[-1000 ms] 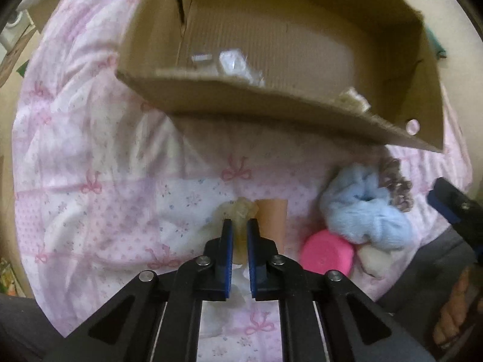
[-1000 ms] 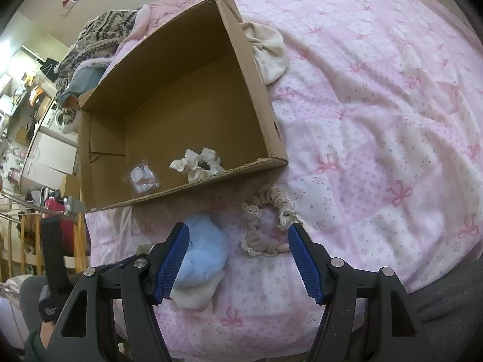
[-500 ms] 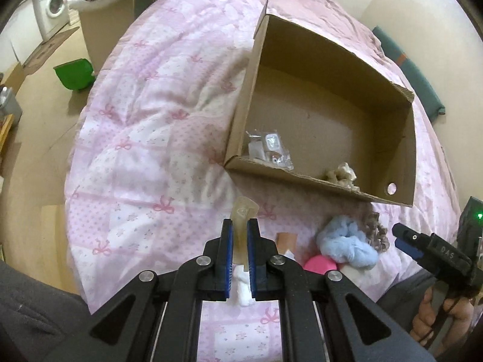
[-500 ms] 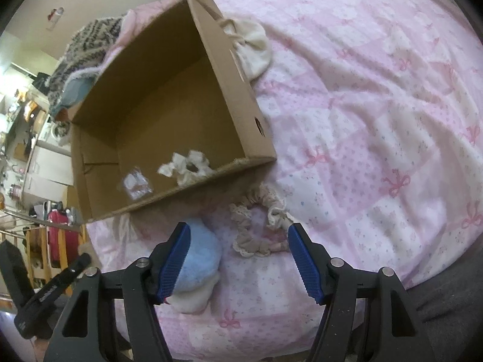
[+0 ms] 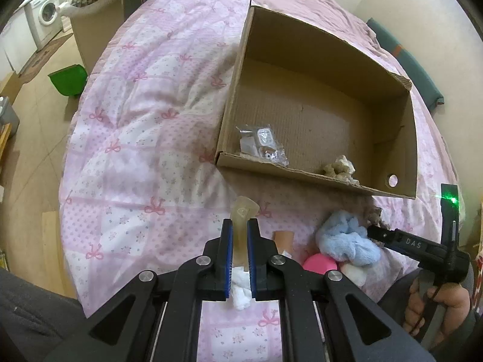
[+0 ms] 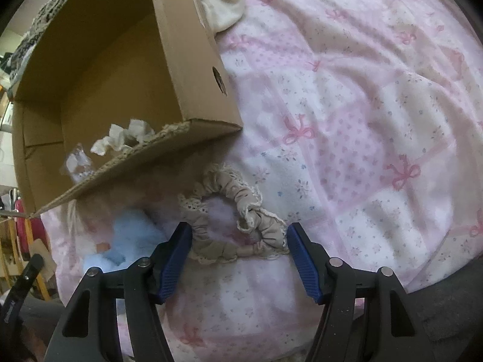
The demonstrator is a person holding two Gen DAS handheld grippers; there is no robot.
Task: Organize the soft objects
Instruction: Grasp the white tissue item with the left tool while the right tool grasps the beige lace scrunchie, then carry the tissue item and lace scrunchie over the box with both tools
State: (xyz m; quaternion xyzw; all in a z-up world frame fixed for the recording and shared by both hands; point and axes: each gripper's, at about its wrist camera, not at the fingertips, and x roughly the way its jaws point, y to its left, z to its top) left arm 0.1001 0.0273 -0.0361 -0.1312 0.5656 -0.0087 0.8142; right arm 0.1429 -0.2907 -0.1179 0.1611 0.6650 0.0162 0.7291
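My left gripper (image 5: 239, 232) is shut on a translucent yellowish soft piece (image 5: 243, 220) and holds it above the pink quilt, in front of the cardboard box (image 5: 302, 175). The box holds a clear plastic packet (image 5: 261, 144) and a cream scrunchie (image 5: 339, 166). My right gripper (image 6: 238, 241) is open, its fingers on either side of a beige lace scrunchie (image 6: 232, 229) lying on the quilt by the box's corner. A fluffy blue item (image 6: 126, 244) lies to its left; it also shows in the left wrist view (image 5: 347, 241).
A pink round object (image 5: 318, 264), a white pad (image 5: 353, 273) and a tan piece (image 5: 283, 239) lie near the blue item. A cream cloth (image 6: 223, 0) sits behind the box. The bed edge drops to the floor on the left, with a green bin (image 5: 68, 83).
My left gripper has lifted the yellowish piece up and back from the quilt. My right gripper has moved down and forward until its open fingers straddle the beige scrunchie.
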